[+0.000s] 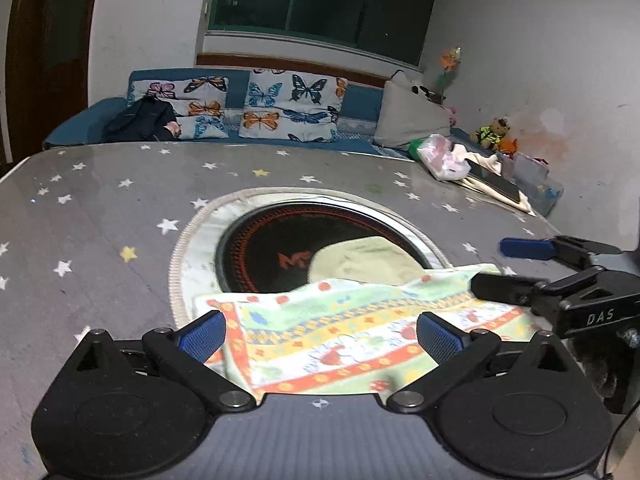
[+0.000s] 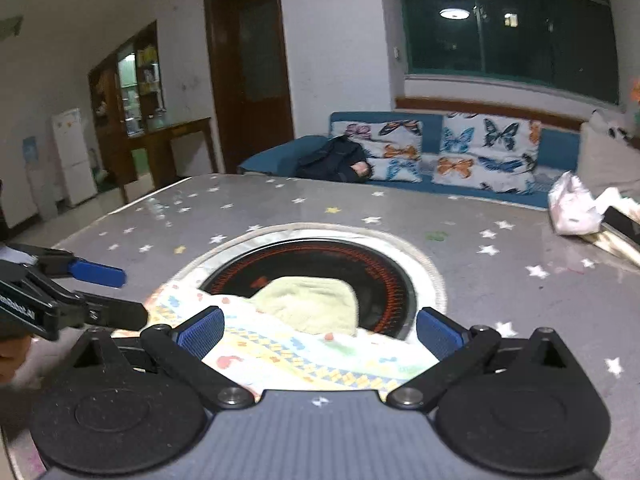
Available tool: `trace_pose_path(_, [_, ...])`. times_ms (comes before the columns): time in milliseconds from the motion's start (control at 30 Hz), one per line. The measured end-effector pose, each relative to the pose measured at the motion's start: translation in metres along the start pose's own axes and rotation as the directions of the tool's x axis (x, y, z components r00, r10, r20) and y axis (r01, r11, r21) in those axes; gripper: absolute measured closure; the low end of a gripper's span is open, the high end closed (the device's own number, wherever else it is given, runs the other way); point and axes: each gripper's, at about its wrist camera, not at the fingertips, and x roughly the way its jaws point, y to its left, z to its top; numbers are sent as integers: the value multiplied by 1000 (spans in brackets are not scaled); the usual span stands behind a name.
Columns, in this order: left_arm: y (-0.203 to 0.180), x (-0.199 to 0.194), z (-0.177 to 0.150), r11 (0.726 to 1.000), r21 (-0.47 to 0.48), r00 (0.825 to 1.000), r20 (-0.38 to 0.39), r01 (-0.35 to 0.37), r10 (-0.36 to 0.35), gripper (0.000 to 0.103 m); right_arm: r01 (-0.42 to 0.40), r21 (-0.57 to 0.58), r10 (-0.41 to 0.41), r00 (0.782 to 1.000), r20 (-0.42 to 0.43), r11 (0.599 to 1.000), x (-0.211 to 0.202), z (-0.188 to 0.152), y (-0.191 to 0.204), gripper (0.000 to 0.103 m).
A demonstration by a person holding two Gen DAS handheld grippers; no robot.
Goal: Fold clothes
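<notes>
Left gripper [image 1: 320, 334]: jaws spread wide, holding nothing, low over near edge of patterned cloth [image 1: 340, 340]. Cloth flat on star-print table cover [image 1: 100, 240], directly ahead of both tools, far part overlapping round black hotplate [image 1: 272, 248] at table centre. Long axis of cloth across the view, left to right, parallel to near table edge. Near left corner of cloth just inside left blue pad [image 1: 202, 336] of this gripper; near hem under the tool body. Pale green lining [image 1: 364, 260] showing at far side of cloth, lying on hotplate — probably inner face of a small garment or a second piece; cannot tell which. Moving right: right gripper [image 2: 320, 334] likewise released, jaws wide, nothing between pads, poised over right half of cloth; in left wrist view one black finger [image 1: 504, 286] resting on or just above cloth's right far edge, contact not certain. Both tools about equally near; left nearer left corner, right nearer right edge. Judgement: fold not yet begun; next move likely a pinch at each near corner, then carry away from the holder over the long axis. Risk: thin cloth slipping from open jaws, or single layer only caught. Far right of table: plastic bag [image 2: 572, 208], well apart.
</notes>
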Motion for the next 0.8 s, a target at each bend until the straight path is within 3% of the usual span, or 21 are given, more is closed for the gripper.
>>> trace_pose_path(133, [-10, -1, -8, 1000, 17, 1000, 9, 20, -20, 0, -51, 18, 52, 997, -57, 999, 10, 1, 4, 0])
trace_pose_path(400, [-10, 21, -20, 1000, -18, 996, -87, 7, -8, 0, -87, 83, 97, 987, -126, 993, 37, -3, 4, 0])
trace_pose_path(500, [-12, 26, -23, 1000, 1, 994, -104, -13, 13, 0, -84, 63, 92, 984, -149, 994, 47, -5, 9, 0])
trace_pose_path(800, [-19, 30, -32, 996, 84, 993, -104, -41, 49, 0, 17, -10, -19, 974, -225, 1000, 73, -16, 15, 0])
